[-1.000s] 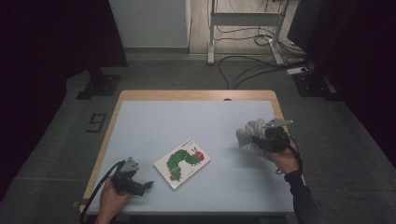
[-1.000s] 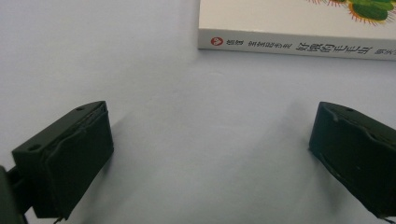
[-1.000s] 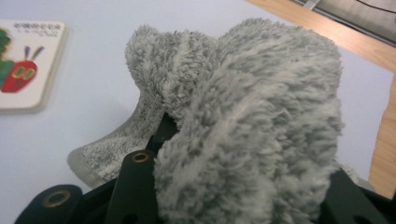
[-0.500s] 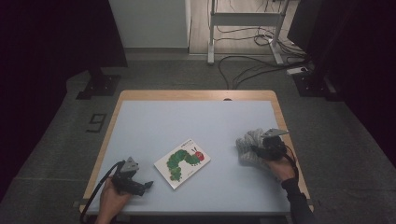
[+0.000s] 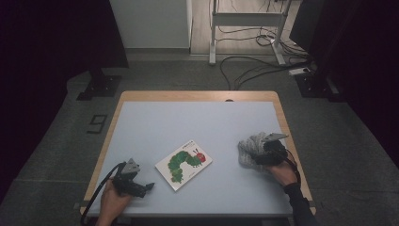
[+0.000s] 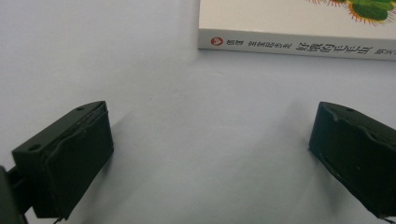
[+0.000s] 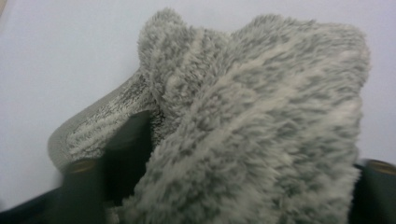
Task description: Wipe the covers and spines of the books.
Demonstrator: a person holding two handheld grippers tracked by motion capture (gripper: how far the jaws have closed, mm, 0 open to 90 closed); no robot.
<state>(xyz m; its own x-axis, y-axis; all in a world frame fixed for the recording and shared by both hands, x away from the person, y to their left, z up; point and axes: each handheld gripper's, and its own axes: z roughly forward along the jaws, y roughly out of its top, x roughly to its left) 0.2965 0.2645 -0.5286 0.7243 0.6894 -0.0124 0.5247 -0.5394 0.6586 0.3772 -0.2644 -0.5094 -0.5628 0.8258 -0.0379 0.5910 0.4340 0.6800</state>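
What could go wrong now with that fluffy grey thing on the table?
The right hand-held gripper has just been opening, with the fuzzy cloth between its jaws. The pile may snag on a jaw and get dragged when the hand lifts away. The cloth lies near the table's right edge, so a tug could pull it off. The book lies apart, at little risk.

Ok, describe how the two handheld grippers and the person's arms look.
Both grippers are black, each topped by a grey three-cornered plate. The left gripper trails a black cable; in its own view its jaws are blocky, with ridged black pads. The right gripper also trails a black cable, and a dark sleeve covers that forearm.
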